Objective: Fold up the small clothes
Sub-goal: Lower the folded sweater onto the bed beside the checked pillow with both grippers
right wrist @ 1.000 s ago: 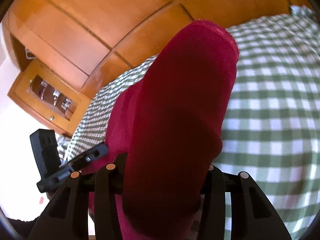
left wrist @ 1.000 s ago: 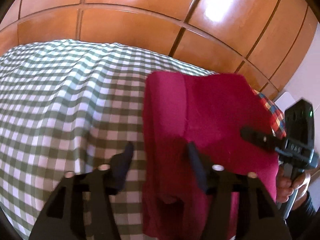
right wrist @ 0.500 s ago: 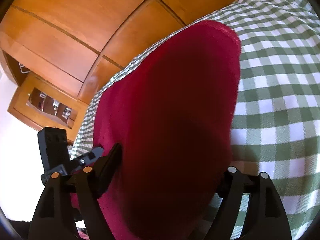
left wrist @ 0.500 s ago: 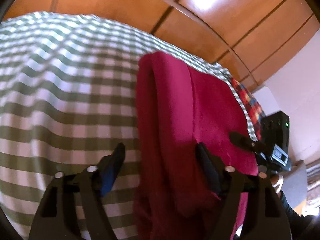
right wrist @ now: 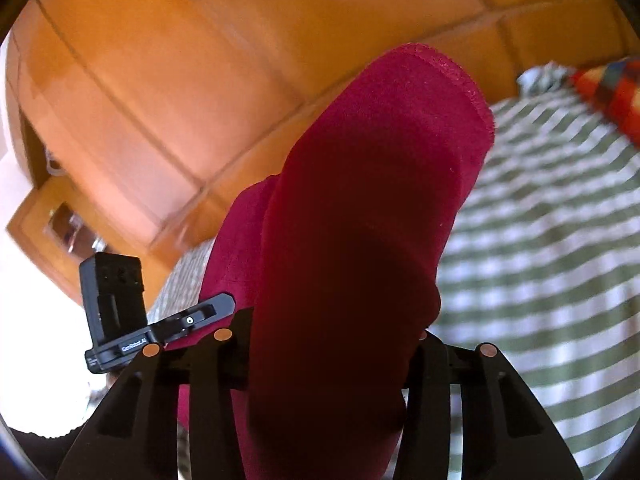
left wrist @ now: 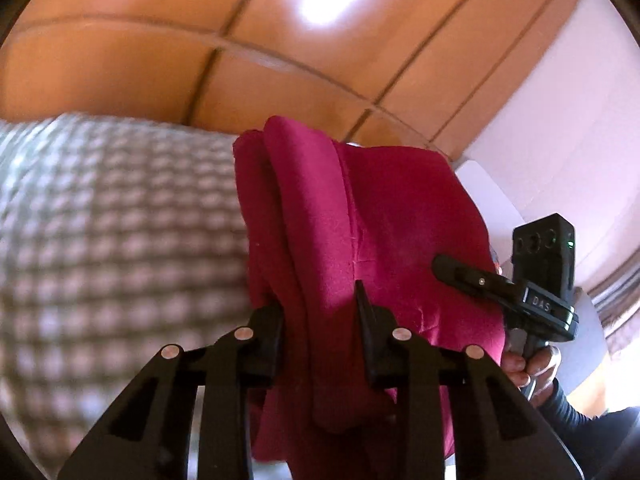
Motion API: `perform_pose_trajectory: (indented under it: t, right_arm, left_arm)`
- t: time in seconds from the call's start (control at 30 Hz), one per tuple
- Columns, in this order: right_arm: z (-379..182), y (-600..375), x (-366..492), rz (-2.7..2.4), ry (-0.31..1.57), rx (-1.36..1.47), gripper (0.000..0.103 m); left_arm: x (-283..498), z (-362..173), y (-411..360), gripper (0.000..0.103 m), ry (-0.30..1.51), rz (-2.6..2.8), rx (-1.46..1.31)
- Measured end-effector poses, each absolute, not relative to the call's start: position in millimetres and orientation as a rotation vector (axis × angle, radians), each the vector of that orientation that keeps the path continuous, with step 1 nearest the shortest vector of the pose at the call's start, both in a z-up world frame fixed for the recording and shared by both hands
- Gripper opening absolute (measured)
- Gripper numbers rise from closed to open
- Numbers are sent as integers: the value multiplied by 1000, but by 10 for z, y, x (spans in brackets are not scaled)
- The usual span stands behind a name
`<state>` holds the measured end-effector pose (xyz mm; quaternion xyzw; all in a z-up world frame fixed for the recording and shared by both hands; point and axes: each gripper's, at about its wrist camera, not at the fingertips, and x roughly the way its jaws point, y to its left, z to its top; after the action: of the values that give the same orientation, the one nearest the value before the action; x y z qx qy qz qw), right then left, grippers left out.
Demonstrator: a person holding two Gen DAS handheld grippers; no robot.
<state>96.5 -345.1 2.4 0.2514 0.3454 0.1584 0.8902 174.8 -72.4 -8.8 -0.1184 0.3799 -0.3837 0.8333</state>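
A dark red garment (left wrist: 360, 220), folded into thick layers, is held up off the green-and-white checked bed cover (left wrist: 100, 240). My left gripper (left wrist: 318, 300) has a bunch of its folds between its fingers; the jaws are closing and the pads press on the cloth. In the right wrist view the same red garment (right wrist: 380, 200) fills the gap of my right gripper (right wrist: 336, 320), whose jaws are also closing on it; its right fingertip is hidden by cloth. The right gripper (left wrist: 500, 288) also shows at the garment's far side, gripped by a person's hand (left wrist: 532, 364).
Glossy wooden panels (left wrist: 160, 40) rise behind the bed. A wooden cabinet (right wrist: 48, 220) stands at the left in the right wrist view. A bright multicoloured checked cloth (right wrist: 612, 92) lies at the far right on the bed cover (right wrist: 540, 280). A white wall (left wrist: 560, 120) is at the right.
Both grippers' jaws have narrowed onto the red garment since half a second ago. Both hands rose and tilted, lifting the garment from the cover; more wood panel now shows.
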Motion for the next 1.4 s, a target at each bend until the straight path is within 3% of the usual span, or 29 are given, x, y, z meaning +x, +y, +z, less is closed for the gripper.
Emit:
perform_pose_trajectory:
  t: [0.17, 0.27, 0.4, 0.53, 0.6, 0.67, 0.87, 0.97, 1.0, 1.03, 1.13, 1.33, 1.37, 1.4]
  right_arm:
    - [45, -4069, 946, 160, 651, 563, 43]
    - [-200, -4310, 962, -15, 709, 529, 44]
    - [-729, -4588, 872, -139, 798, 636, 52]
    - [-750, -4586, 840, -149, 779, 667, 64]
    - [-682, -4646, 861, -152, 797, 641, 77]
    - [-572, -4684, 827, -177, 796, 615, 79]
    - [8, -4369, 484, -238, 642, 386, 76]
    - [116, -4046, 444, -165, 641, 266, 49]
    - [75, -3970, 477, -142, 666, 256, 40]
    - [-4, -3918, 514, -128, 697, 258, 37]
    - [-412, -3805, 662, -162, 826, 228, 36]
    - [-314, -3825, 610, -205, 805, 284, 36]
    - [-284, -3797, 572, -217, 803, 278, 39]
    - [-251, -3774, 535, -225, 796, 276, 50]
  left_arm:
    - [2160, 99, -1580, 29, 801, -858, -130]
    - [2350, -56, -2120, 31, 865, -787, 5]
    - [2412, -430, -2687, 32, 903, -621, 291]
    - [2349, -355, -2804, 44, 845, -556, 376]
    - [2270, -260, -2749, 45, 814, -545, 377]
    - [2135, -129, -2613, 45, 773, -527, 337]
    - [1694, 138, -2107, 42, 670, -565, 152]
    - [1615, -11, -2111, 40, 697, -554, 178]
    - [1661, -99, -2174, 35, 728, -524, 211]
    - [1722, -191, -2214, 33, 764, -496, 240]
    - [1924, -443, -2259, 36, 855, -450, 236]
    - [1748, -235, -2079, 37, 805, -461, 163]
    - [1689, -171, -2021, 38, 789, -456, 143]
    - [1640, -129, -1978, 42, 778, -452, 128]
